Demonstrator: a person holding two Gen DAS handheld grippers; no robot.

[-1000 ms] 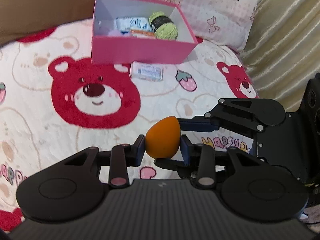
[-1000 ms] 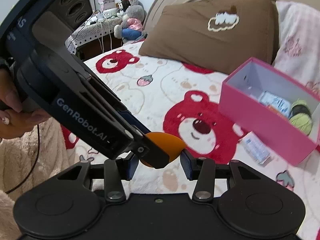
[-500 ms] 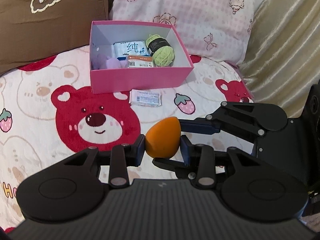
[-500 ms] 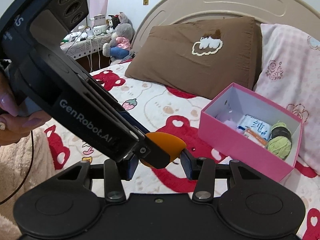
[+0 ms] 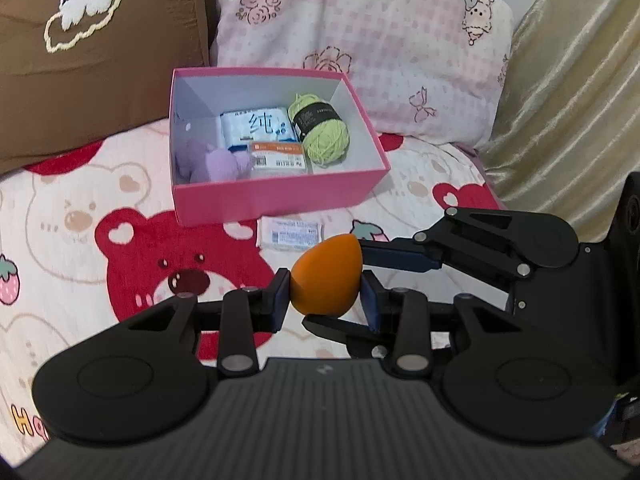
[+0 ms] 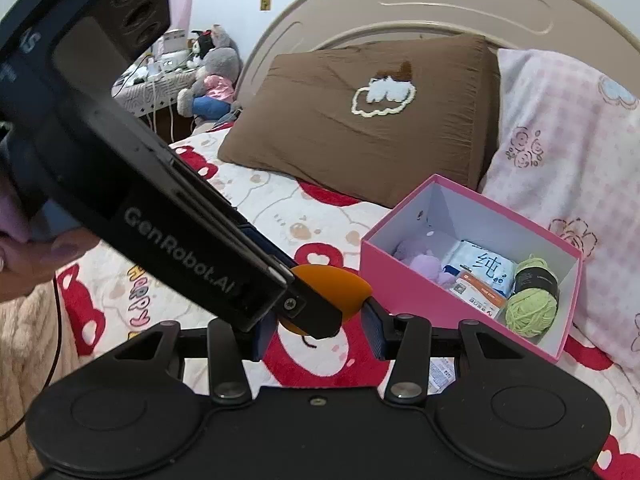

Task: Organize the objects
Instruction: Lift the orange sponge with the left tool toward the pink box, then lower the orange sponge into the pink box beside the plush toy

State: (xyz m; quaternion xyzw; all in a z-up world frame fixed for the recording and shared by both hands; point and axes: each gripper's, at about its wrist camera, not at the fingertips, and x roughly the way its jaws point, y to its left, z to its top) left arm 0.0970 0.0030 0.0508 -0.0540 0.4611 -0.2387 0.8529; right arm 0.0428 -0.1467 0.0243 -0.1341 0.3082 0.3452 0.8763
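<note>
An orange egg-shaped sponge (image 5: 325,276) hangs above the bear-print bedspread, between both grippers. My left gripper (image 5: 325,300) is shut on its sides. From the right, the right gripper's fingers (image 5: 400,258) clamp it from tip to base. In the right wrist view my right gripper (image 6: 318,330) has the sponge (image 6: 340,284) between its pads, partly hidden by the left gripper's finger (image 6: 312,314). Beyond stands an open pink box (image 5: 280,196) holding green yarn (image 5: 324,136), a tissue pack (image 5: 256,128), an orange-labelled packet (image 5: 280,158) and a purple plush (image 5: 212,160).
A small white packet (image 5: 290,234) lies on the bedspread just in front of the box. A brown pillow (image 5: 80,60) and a pink pillow (image 5: 360,40) lean behind it. A gold curtain (image 5: 580,100) hangs at the right. A person's hand (image 6: 24,256) holds the left gripper.
Both grippers have risen together with the sponge still held. The pink box now sits lower in both views, and more of the pillows and headboard shows.
</note>
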